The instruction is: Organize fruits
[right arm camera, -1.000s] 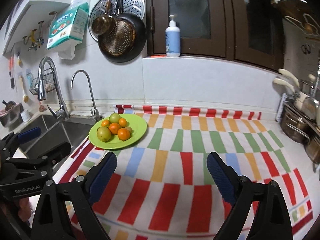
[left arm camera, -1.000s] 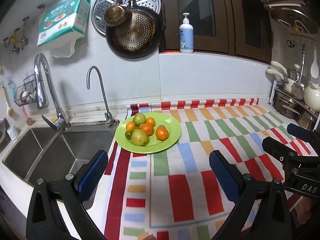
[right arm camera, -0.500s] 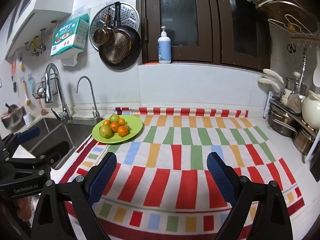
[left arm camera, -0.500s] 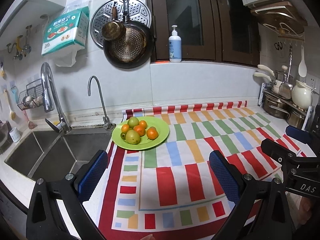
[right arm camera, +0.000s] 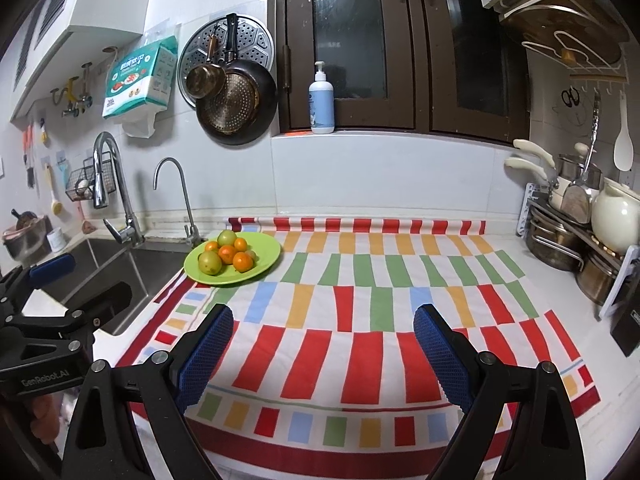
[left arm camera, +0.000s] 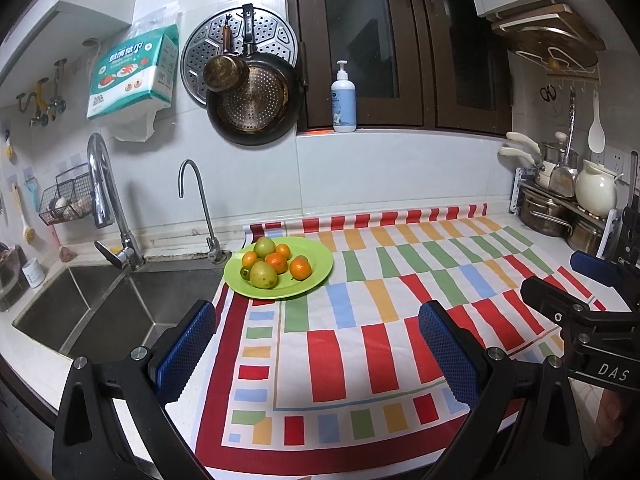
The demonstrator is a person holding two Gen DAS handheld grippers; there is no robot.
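Both wrist views have drawn back and risen since the earlier frames. Green and orange round fruits [left arm camera: 275, 263] are piled on the lime-green round plate [left arm camera: 316, 276], far left on the striped cloth [left arm camera: 400, 312]. Left gripper [left arm camera: 316, 354] and right gripper [right arm camera: 322, 354] are held spread, empty; the piled plate fits either a finished or a pending sort.
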